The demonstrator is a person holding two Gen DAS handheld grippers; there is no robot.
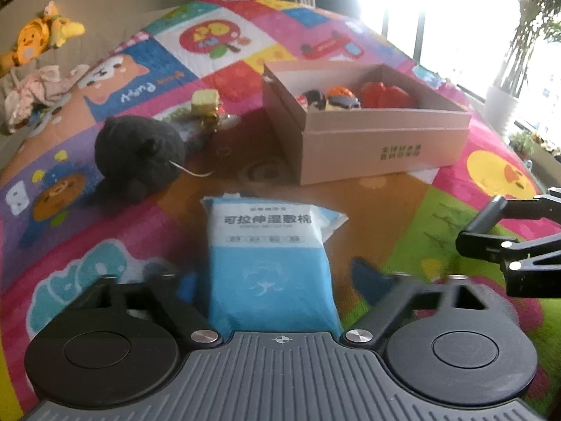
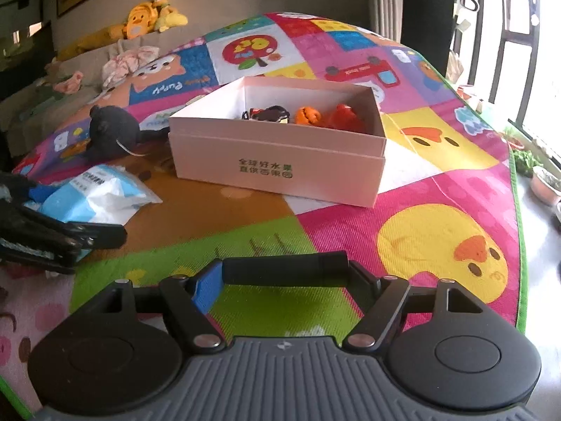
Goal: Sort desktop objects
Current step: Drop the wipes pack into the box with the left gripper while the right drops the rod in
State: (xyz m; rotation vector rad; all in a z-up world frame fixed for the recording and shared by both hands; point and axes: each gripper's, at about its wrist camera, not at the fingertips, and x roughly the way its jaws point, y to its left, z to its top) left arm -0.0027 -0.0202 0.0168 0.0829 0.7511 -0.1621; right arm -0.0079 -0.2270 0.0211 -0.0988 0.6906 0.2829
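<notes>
My left gripper (image 1: 273, 287) is open around a blue-and-white cotton pad pack (image 1: 270, 266), one finger on each side of it; whether the fingers touch it I cannot tell. The pack also shows in the right wrist view (image 2: 94, 196), lying on the mat. My right gripper (image 2: 285, 273) is shut on a black cylinder (image 2: 285, 272), held crosswise just above the mat. It also shows at the right edge of the left wrist view (image 1: 491, 217). A pink cardboard box (image 2: 280, 165) holds several small orange, red and black toys (image 2: 308, 115). The box shows in the left wrist view too (image 1: 382, 147).
A black plush toy (image 1: 138, 156) lies left of the box, also seen from the right wrist (image 2: 108, 133). A small yellow-green toy (image 1: 207, 103) sits behind it. Everything rests on a colourful cartoon play mat (image 2: 438, 245). A sofa with yellow plush toys (image 2: 147, 17) stands behind.
</notes>
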